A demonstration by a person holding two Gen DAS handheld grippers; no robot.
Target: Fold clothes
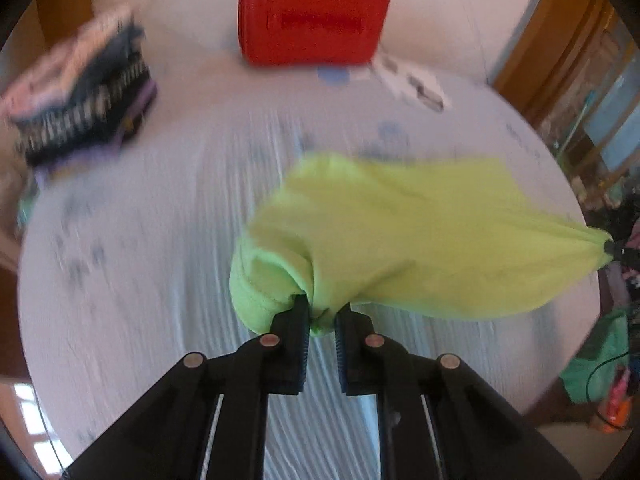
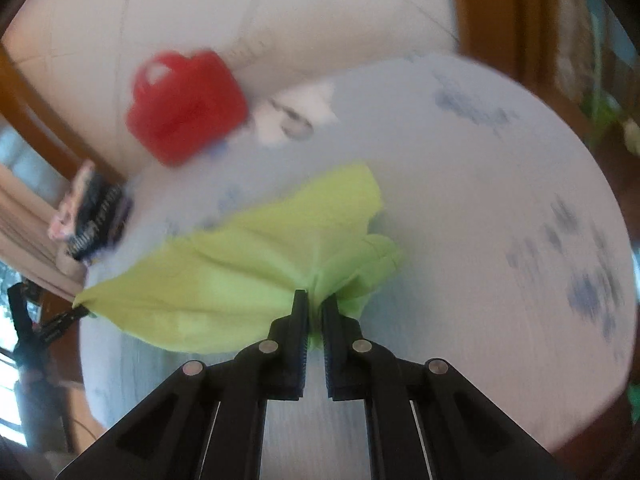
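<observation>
Yellow-green garment (image 1: 404,232) hangs stretched above the bed (image 1: 140,240), pinched at one end by the left gripper (image 1: 322,312), at the other by the right gripper (image 2: 315,304). Fabric looks thin, light and limp; corners or hems seem the safest hold.

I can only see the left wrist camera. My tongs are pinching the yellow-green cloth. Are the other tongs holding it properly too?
Observer: Yes. The right tongs are shut on a bunched bit of the yellow-green cloth.
Operator: Is anything right of those tongs?
Observer: Only pale bed sheet with blurry dark blue marks.
Operator: Where's the red bag from there?
Observer: The red bag sits up and left of the right tongs, beyond the cloth.
</observation>
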